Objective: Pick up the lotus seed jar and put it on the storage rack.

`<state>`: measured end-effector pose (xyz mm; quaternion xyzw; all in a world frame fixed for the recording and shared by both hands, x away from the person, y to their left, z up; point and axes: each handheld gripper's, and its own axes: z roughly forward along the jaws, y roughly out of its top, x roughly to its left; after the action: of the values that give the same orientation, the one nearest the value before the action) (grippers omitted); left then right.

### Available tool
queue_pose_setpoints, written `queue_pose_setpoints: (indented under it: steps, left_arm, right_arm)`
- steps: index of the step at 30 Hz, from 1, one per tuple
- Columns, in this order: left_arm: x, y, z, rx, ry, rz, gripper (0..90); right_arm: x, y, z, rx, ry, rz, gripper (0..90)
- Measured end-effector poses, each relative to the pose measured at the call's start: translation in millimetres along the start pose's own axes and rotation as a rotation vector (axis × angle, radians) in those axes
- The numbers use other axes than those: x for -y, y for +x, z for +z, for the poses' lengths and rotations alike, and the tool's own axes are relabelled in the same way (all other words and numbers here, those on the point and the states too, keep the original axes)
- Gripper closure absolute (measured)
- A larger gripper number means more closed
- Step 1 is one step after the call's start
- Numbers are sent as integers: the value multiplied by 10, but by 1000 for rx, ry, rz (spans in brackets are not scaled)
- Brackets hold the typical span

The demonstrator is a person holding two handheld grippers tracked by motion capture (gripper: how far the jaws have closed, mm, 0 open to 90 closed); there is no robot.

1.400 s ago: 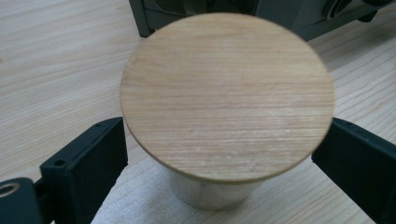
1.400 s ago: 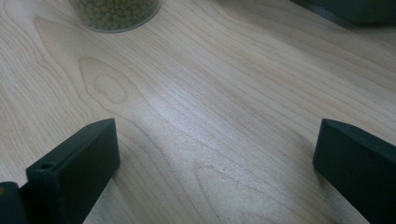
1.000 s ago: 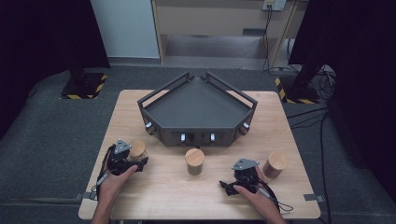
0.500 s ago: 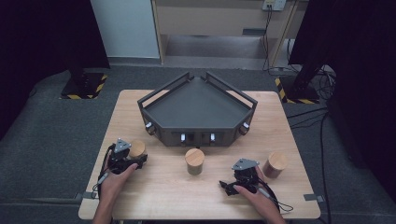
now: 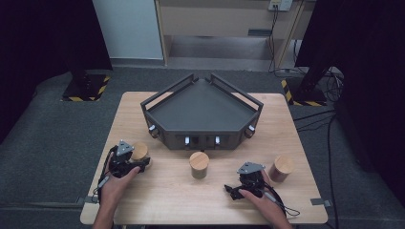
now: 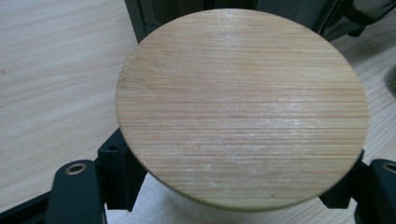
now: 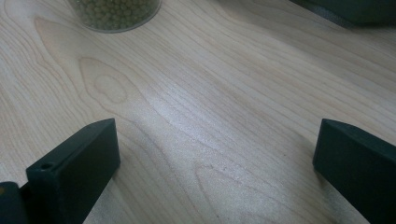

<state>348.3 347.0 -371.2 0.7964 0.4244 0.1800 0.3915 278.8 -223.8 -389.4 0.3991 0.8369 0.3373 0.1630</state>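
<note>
While the person's forearms enter from the near edge of the pale wooden counter (image 5: 172,200), the left gripper (image 5: 137,160) sits at the near left corner with its black jaws just closed, pinching the body of a clear round jar with a flat bamboo lid (image 6: 242,109). In the left gripper view the lid covers most of the frame, with a black jaw at each lower side against the jar below it. The jar stands on the counter, just in front of the left front corner of the dark grey angular tray with raised rails (image 5: 157,98). The right gripper (image 7: 215,158) rests low over bare counter at the near right, jaws spread wide with nothing between them. A second bamboo-lidded jar, holding small green beads (image 5: 199,164), stands at the middle of the counter before the tray. A third lidded jar with dark contents (image 5: 282,168) stands just beside the right gripper, on its outer side.
</note>
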Motion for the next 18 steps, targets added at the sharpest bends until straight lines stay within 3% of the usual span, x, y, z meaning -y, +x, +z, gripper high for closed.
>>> queue_pose_setpoints:
  steps: [18]
  left_arm:
    - [-341, -66, -271, 21, -23, 94, 239]
  right_arm:
    - [0, 0, 0, 0, 0, 0, 10]
